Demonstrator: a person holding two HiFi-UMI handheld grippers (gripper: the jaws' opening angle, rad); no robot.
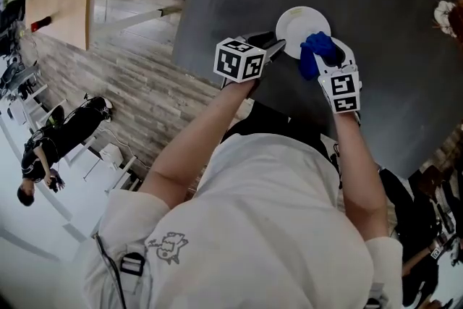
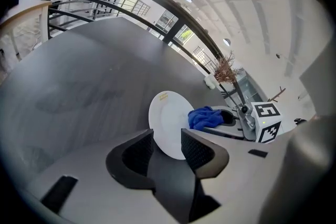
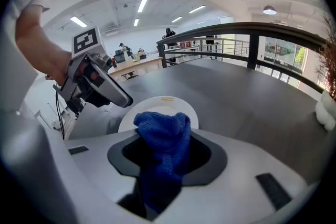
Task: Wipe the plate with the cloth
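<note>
As wiping nears, the right gripper [image 1: 323, 58] pinches the cloth [image 3: 163, 136] at the plate [image 2: 168, 118]; the left gripper [image 2: 167, 147] stands spread near its rim; next, likely steady the rim, press the cloth down.

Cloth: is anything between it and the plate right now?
Nothing visible. The cloth, in the right gripper, sits right at the plate's near edge; the left gripper is at the left rim, off that path.

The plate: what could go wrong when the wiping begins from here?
The left tool is open, the near rim of the plate between its jaws but not gripped, so it may slide on the table. The cloth is bunched in the right tool, so the tool's hard tips might scrape the plate.
</note>
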